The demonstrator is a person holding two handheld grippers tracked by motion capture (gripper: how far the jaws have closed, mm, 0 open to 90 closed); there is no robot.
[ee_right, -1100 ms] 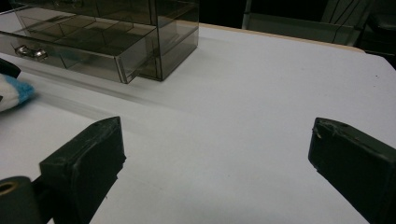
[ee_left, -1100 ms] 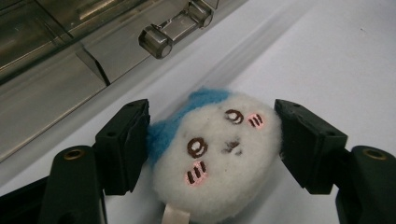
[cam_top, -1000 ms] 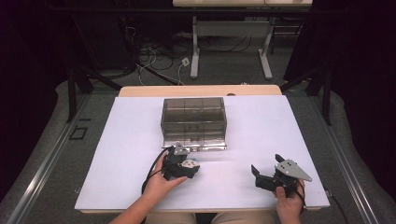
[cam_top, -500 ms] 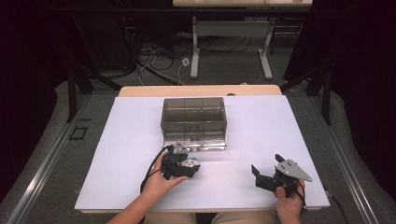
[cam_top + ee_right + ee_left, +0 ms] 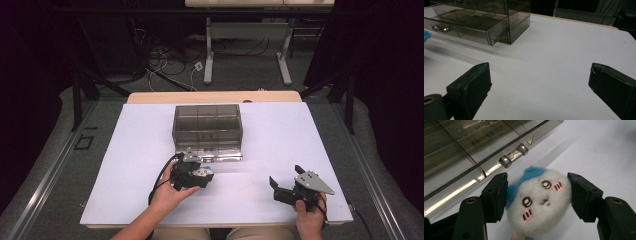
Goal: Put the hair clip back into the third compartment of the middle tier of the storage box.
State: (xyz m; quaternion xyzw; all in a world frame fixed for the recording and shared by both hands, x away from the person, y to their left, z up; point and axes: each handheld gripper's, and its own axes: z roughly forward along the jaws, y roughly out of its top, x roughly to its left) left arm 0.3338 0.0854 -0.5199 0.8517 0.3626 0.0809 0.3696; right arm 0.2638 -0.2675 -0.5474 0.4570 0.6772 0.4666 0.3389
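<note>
We find a small white plush toy (image 5: 539, 202) with a blue patch lying on the desk (image 5: 280, 135), just in front of the smoked clear drawer unit (image 5: 207, 131). The left gripper (image 5: 537, 195) has its fingers (image 5: 496, 196) spread to either side of the toy's head, close but not visibly pressing. We judge it light, soft and compressible; a grip across the head should hold.

The right gripper (image 5: 544, 87) rests well apart, fingers wide and empty. The toy's body is cut off below, and the drawer contents cannot be made out.
</note>
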